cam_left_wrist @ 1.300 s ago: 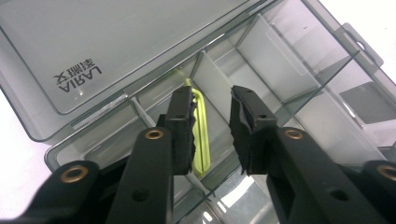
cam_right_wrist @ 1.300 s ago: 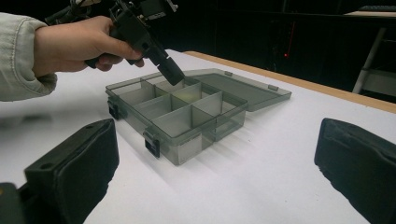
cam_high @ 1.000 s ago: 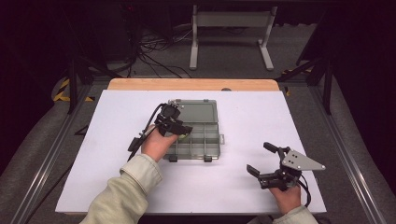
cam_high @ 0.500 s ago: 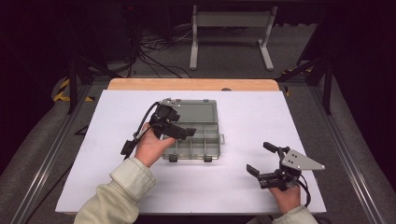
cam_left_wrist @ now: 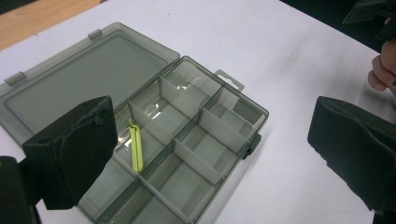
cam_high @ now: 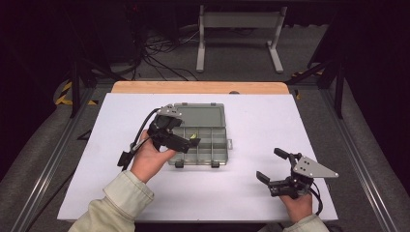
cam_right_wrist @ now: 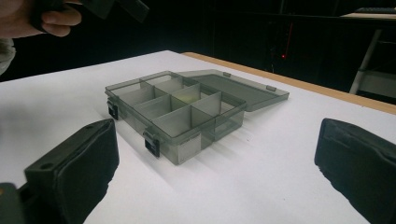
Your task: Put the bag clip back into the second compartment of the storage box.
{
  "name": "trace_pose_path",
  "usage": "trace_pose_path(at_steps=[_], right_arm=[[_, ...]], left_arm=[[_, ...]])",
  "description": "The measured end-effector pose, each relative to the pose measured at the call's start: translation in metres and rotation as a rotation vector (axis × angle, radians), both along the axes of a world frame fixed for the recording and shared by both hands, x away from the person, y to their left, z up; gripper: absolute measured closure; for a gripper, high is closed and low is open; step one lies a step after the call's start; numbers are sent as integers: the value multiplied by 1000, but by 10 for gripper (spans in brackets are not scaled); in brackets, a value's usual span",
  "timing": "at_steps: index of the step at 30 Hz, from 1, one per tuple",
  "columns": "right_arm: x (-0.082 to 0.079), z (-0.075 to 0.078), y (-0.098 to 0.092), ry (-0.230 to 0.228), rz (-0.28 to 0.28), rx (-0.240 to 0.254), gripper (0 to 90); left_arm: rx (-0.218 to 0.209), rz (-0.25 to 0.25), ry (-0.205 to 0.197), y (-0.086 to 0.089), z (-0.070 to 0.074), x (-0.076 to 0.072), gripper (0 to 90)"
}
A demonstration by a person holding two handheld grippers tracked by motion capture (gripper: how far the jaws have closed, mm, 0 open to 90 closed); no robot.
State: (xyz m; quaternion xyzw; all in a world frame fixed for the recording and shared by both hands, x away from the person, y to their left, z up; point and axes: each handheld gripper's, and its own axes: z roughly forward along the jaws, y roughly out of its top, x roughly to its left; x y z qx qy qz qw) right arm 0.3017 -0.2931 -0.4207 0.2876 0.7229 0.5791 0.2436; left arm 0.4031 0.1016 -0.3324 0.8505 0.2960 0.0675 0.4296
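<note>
An open grey plastic organizer box (cam_high: pixel 208 140) lies in the middle of the white table, its lid (cam_high: pixel 200 116) folded flat toward the far side. A thin yellow-green clip (cam_left_wrist: pixel 136 148) lies in one of its compartments. My left gripper (cam_high: pixel 189 143) hovers over the box's left part, open, with nothing between its jaws. In the left gripper view the clip sits just right of the left jaw. My right gripper (cam_high: pixel 271 164) is held low at the table's near right, open and empty, pointing at the box (cam_right_wrist: pixel 177 112).
The white table top (cam_high: pixel 241 203) has a wooden strip (cam_high: pixel 198 87) along its far edge. Behind it stand a metal frame (cam_high: pixel 239 29) and cables on the floor. The other hand (cam_right_wrist: pixel 42 16) shows at the top left of the right gripper view.
My left gripper has drawn back a little to the left and toward the person, still over the box. The right gripper has not moved.
</note>
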Motion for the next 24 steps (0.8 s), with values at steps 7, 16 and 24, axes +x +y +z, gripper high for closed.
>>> trace_pose_path(at_steps=[7,16,24], right_arm=[[1,0,0,0,0,0,4],[1,0,0,0,0,7,4],[1,0,0,0,3,9,4]], left_arm=[[-25,12,-40,22,5,-17,17],[-69,18,-129,53,3,-45,22],[-136,32,-205,84,-6,-67,22]])
